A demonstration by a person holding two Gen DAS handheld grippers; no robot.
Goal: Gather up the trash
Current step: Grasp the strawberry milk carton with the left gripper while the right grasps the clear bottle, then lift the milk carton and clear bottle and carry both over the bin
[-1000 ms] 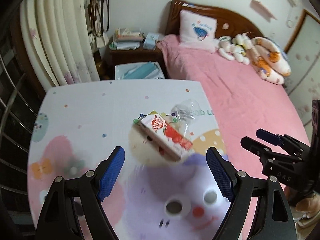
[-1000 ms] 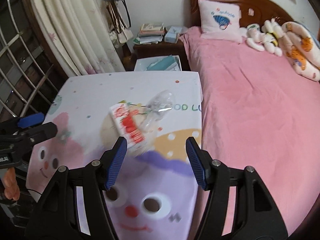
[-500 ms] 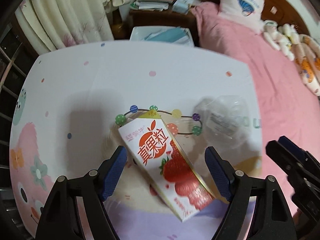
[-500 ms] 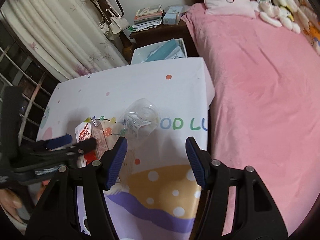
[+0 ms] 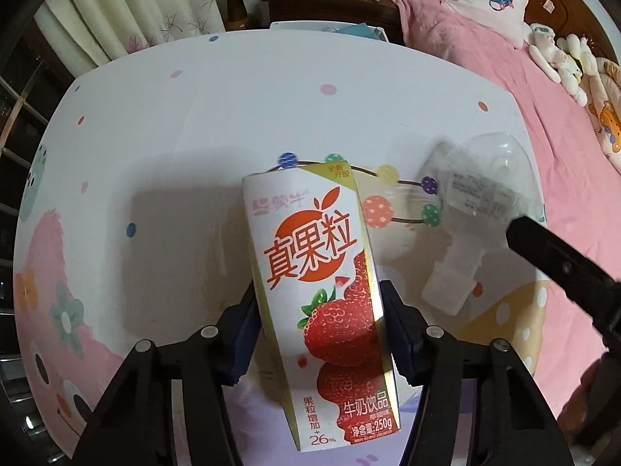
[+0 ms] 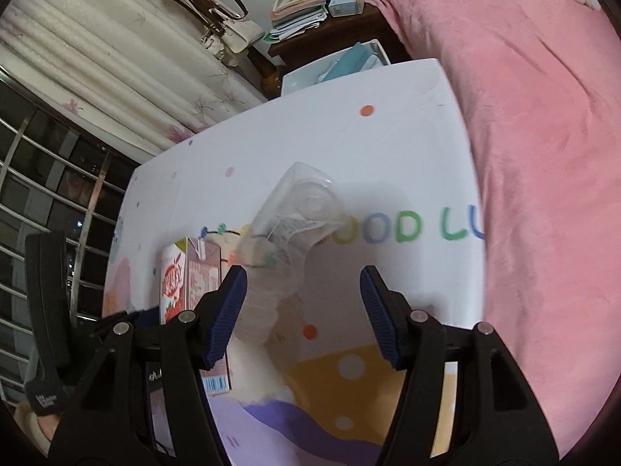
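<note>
A strawberry milk carton (image 5: 326, 291) lies on the patterned table (image 5: 194, 116). My left gripper (image 5: 322, 330) is shut on the carton, one blue pad on each side. The carton also shows in the right wrist view (image 6: 192, 283), with the left gripper beside it. A crushed clear plastic bottle (image 5: 473, 209) lies to the carton's right. In the right wrist view the bottle (image 6: 287, 240) lies between and just ahead of my open right gripper (image 6: 302, 299), its neck by the left pad (image 6: 229, 310). The right gripper's finger shows in the left wrist view (image 5: 562, 268).
A pink bed (image 6: 543, 136) runs along the table's right edge. A white bin (image 6: 337, 64) and a wooden nightstand with papers (image 6: 306, 4) stand beyond the far edge. Curtains (image 6: 97, 62) and a barred window (image 6: 46, 194) are at the left.
My left gripper moved forward and closed on the carton. My right gripper moved forward and down to the bottle and stays open.
</note>
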